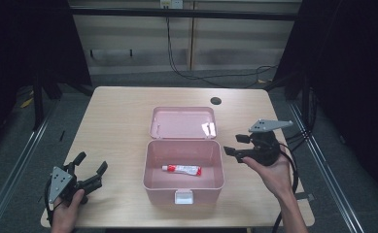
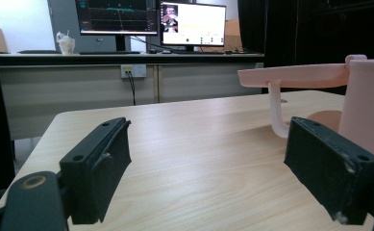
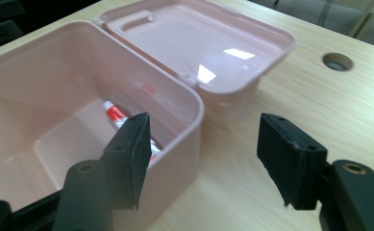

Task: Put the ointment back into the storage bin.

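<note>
Plenty of bare table point(image 1: 118, 126) left of the pink box point(image 1: 183, 187). Right gripper point(image 1: 236, 145) spread wide, empty, straddling the box's right rim. Left gripper point(image 1: 90, 168) wide too, gripping nothing, near the front-left edge. Red-and-white tube point(image 1: 182, 169) flat inside; lid point(image 1: 182, 122) thrown back behind. Tube half hidden behind a jaw in the right gripper view.

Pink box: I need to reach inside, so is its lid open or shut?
Open. The pink box has its lid swung back behind it, exposing a tube inside.
</note>
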Action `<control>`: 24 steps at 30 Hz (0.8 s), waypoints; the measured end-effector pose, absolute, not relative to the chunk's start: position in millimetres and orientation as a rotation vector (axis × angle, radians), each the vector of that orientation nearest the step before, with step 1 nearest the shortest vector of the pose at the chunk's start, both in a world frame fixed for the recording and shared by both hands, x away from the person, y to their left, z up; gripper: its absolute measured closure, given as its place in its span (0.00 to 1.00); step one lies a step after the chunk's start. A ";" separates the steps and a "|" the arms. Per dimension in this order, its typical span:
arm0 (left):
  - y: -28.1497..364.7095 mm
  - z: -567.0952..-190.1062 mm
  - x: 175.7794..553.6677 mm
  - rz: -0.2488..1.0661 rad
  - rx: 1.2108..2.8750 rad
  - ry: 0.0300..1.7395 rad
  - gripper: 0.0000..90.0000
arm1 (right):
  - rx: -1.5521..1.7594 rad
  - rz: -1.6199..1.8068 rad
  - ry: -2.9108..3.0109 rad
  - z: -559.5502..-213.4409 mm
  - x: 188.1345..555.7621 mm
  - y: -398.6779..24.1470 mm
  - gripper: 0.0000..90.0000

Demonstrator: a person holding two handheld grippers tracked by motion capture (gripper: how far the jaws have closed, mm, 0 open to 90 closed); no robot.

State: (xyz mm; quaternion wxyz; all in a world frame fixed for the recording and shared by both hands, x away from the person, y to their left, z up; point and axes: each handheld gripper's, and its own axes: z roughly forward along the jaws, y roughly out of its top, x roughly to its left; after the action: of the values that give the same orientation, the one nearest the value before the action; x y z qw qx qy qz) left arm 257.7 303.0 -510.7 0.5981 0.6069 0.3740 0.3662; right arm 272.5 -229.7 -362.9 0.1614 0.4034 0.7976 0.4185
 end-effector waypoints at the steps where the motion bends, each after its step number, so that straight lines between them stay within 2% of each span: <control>1: 303.0 -510.6 257.7 0.850 1.408 0.868 0.18 | 1.152 1.195 2.277 -362.9 272.5 -229.7 0.40; 11: 303.0 -510.6 257.7 0.850 1.408 0.868 0.18 | 1.312 1.181 2.148 -381.9 255.9 -263.7 0.37; 24: 302.8 -510.6 257.7 0.852 1.409 0.869 0.18 | 1.519 1.125 2.091 -435.2 239.0 -305.8 0.32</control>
State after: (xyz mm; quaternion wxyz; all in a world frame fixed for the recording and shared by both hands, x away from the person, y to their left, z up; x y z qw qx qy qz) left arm 257.7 302.8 -510.6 0.5972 0.6069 0.3746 0.3671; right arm 239.0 -305.8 -435.2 0.1606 0.5318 0.7322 0.3939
